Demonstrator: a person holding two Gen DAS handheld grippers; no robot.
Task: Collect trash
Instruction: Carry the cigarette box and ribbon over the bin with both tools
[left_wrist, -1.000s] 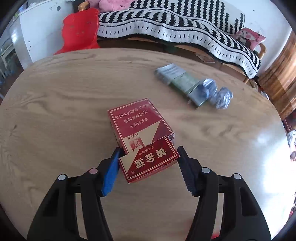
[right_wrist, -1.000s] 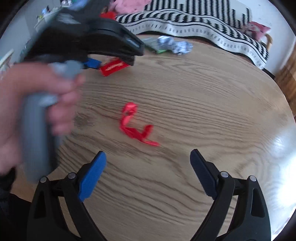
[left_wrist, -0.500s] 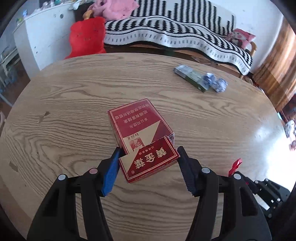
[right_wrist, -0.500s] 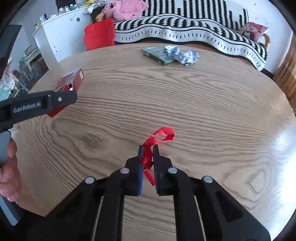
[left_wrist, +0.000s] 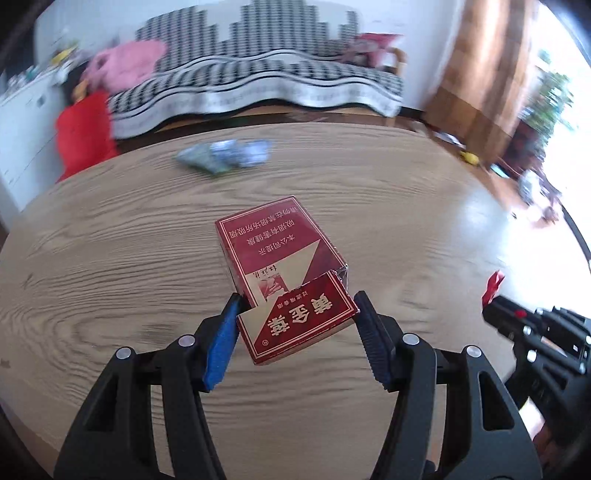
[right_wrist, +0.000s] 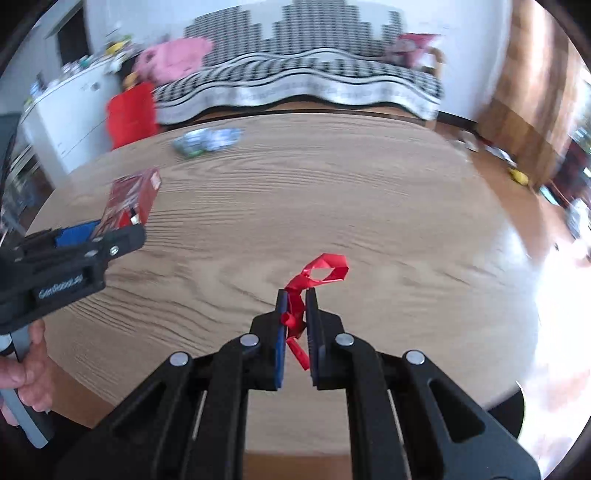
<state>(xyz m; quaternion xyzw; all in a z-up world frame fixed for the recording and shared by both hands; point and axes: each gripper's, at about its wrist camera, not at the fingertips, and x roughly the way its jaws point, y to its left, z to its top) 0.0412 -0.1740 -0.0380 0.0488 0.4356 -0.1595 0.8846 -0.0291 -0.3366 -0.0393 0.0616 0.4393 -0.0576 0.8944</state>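
Note:
My left gripper (left_wrist: 295, 314) is shut on a red cigarette box (left_wrist: 280, 258) with its lid flap open, lifted above the round wooden table (left_wrist: 110, 240). The right wrist view shows that box (right_wrist: 135, 195) at the left, in the left gripper (right_wrist: 88, 236). My right gripper (right_wrist: 295, 310) is shut on a curled red ribbon scrap (right_wrist: 317, 273), whose loop sticks out past the fingertips. The ribbon (left_wrist: 493, 284) and the right gripper's tip also show at the right edge of the left wrist view. A green packet with crumpled silver-blue wrappers (left_wrist: 225, 155) lies at the table's far side.
Behind the table stands a sofa with a black-and-white striped blanket (left_wrist: 258, 85), a pink bundle (left_wrist: 125, 66) and a red bag (left_wrist: 83, 133). A white cabinet (right_wrist: 70, 107) is at the left. A person's hand (right_wrist: 29, 373) grips the left tool's handle. Wooden panelling (left_wrist: 487, 74) rises at the right.
The right gripper closed on the red ribbon and lifted it off the table. Both grippers moved up and back from the table, so the far packet now looks smaller. The left keeps the box.

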